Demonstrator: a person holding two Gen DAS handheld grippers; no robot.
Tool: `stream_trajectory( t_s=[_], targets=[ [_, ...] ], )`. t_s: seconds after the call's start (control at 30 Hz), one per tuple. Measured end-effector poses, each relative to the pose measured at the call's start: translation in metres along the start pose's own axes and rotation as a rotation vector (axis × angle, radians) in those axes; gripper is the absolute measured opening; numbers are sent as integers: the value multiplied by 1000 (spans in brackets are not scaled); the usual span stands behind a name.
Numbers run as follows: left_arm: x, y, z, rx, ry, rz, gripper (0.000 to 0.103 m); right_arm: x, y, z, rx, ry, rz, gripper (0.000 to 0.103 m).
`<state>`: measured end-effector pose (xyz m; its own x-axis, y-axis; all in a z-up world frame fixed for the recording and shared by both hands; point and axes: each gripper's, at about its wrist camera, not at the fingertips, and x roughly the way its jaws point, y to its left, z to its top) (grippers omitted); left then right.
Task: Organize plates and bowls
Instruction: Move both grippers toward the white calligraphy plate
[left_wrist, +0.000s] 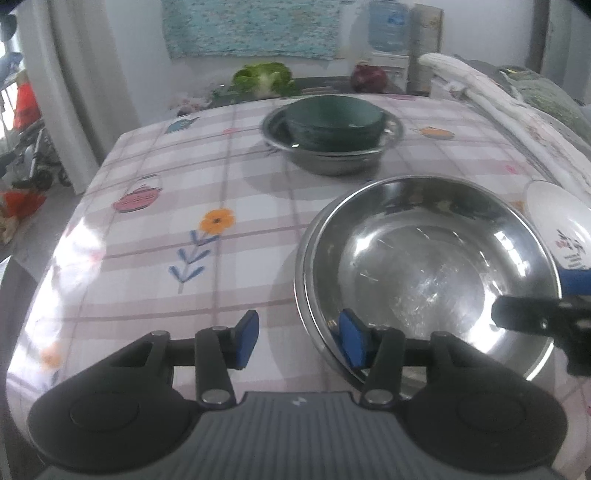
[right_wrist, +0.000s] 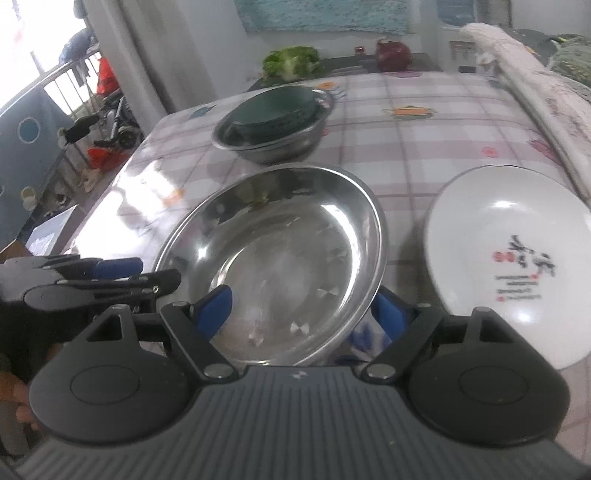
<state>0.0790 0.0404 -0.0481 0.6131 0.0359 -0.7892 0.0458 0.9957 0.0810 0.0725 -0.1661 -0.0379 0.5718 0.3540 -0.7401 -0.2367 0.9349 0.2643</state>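
A wide, shallow steel bowl (left_wrist: 428, 273) sits on the near part of the surface (left_wrist: 236, 155), which is covered with a pale checked cloth printed with flowers and teapots. The bowl is bright and mirror-like, its flat bottom scuffed and streaked, its thin rolled rim unbroken all the way round.

The left tongs (left_wrist: 300, 341) straddle the bowl's near left rim: one blue pad (left_wrist: 351, 341) sits inside the bowl, the other hangs outside over the cloth, with clear space between pad and metal, so they are released. The right tongs (right_wrist: 301, 308) straddle the opposite side of the same rim, one pad inside and one outside below it; they too stand wide and grip nothing.

Just to the right of the steel bowl lies a white plate (right_wrist: 506, 254) with dark brush lettering and small red marks. Further back on the surface stands a deeper steel bowl (left_wrist: 332, 140) holding a stack of dark green plates (left_wrist: 332, 120). Beyond the far edge are a leafy green vegetable (left_wrist: 264, 78) and a dark red round object (left_wrist: 369, 77)
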Motion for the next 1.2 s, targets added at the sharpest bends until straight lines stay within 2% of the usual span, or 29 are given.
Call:
stream_trajectory(
  t_s=[0.13, 0.27, 0.5, 0.57, 0.67, 0.8, 0.9, 1.03, 1.2],
  targets=[
    [-2, 13, 1, -42, 11, -23, 49, 3, 3, 3, 8, 5, 21, 82],
    [-4, 17, 0, -54, 10, -48, 49, 2, -2, 8, 17, -29, -26, 82],
    [-3, 9, 0, -32, 14, -58, 49, 6, 3, 11, 14, -21, 7, 84],
    [-4, 6, 1, -22, 14, -52, 50, 7, 7, 10, -10, -23, -8, 84],
    [-9, 3, 3, -5, 2, -31, 55, 4, 2, 11, 18, -29, 22, 83],
    [-14, -1, 5, 9, -11, -13, 61, -2, -4, 13, 40, -46, 13, 83],
    [-17, -4, 6, 14, -13, -4, 62, -7, -9, 14, 58, -57, 14, 84],
    [-22, -9, 6, 27, -20, 10, 67, -13, -12, 13, 62, -73, -2, 88],
    [-29, -14, 7, 41, -34, 18, 69, -22, -19, 13, 72, -101, -18, 96]
  ],
)
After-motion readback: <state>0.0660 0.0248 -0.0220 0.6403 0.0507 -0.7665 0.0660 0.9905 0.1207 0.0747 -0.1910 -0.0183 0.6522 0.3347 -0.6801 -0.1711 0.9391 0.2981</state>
